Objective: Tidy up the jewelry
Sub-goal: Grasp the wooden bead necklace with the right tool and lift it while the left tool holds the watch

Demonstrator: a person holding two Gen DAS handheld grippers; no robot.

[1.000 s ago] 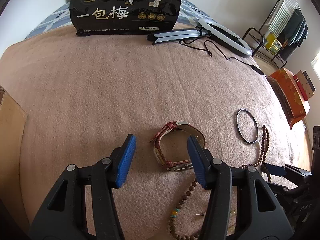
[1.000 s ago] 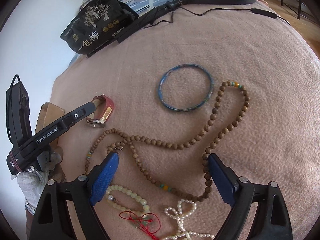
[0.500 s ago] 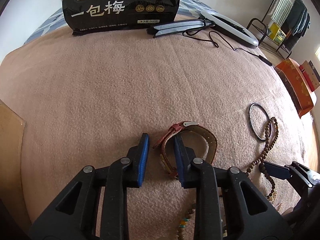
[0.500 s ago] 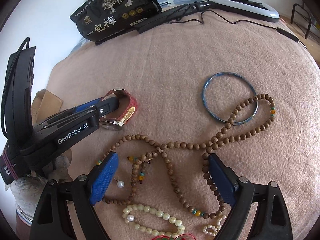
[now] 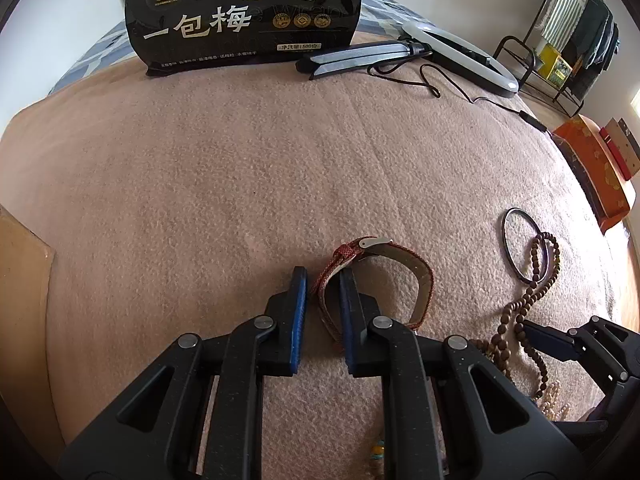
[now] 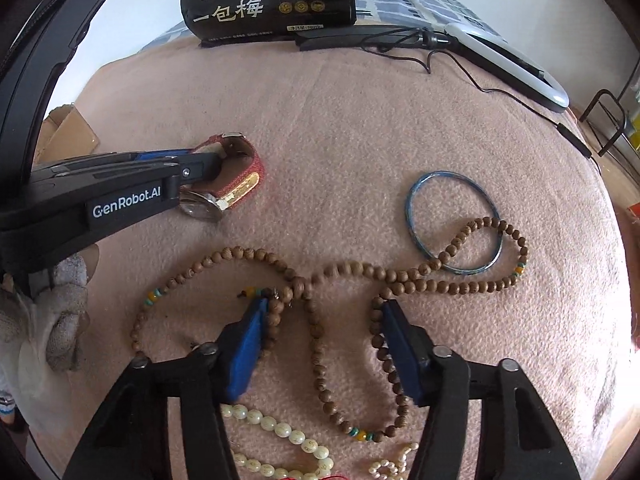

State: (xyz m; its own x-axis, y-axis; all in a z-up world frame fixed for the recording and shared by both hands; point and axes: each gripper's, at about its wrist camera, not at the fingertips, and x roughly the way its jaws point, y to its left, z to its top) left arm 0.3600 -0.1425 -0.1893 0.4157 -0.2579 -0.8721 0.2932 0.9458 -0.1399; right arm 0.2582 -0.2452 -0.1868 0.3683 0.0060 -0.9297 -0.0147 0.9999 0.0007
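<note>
A red-strapped wristwatch (image 5: 384,280) lies on the pink blanket (image 5: 240,160). My left gripper (image 5: 323,304) is shut on its left strap; it also shows in the right wrist view (image 6: 200,164) with the watch (image 6: 236,184). My right gripper (image 6: 324,344) is open, straddling strands of a long brown bead necklace (image 6: 360,272). A blue bangle (image 6: 454,222) lies beyond, under a loop of the beads. Pale bead strands (image 6: 280,432) lie near the right gripper's base.
A black snack bag (image 5: 244,12), a folded stand (image 5: 360,56) and a ring light with its cable (image 5: 460,56) lie at the far edge. A cardboard box (image 5: 20,280) sits at the left. An orange box (image 5: 592,172) stands off the right side.
My left gripper has closed onto the watch strap. My right gripper has moved forward over the brown beads and its fingers have narrowed, still open.
</note>
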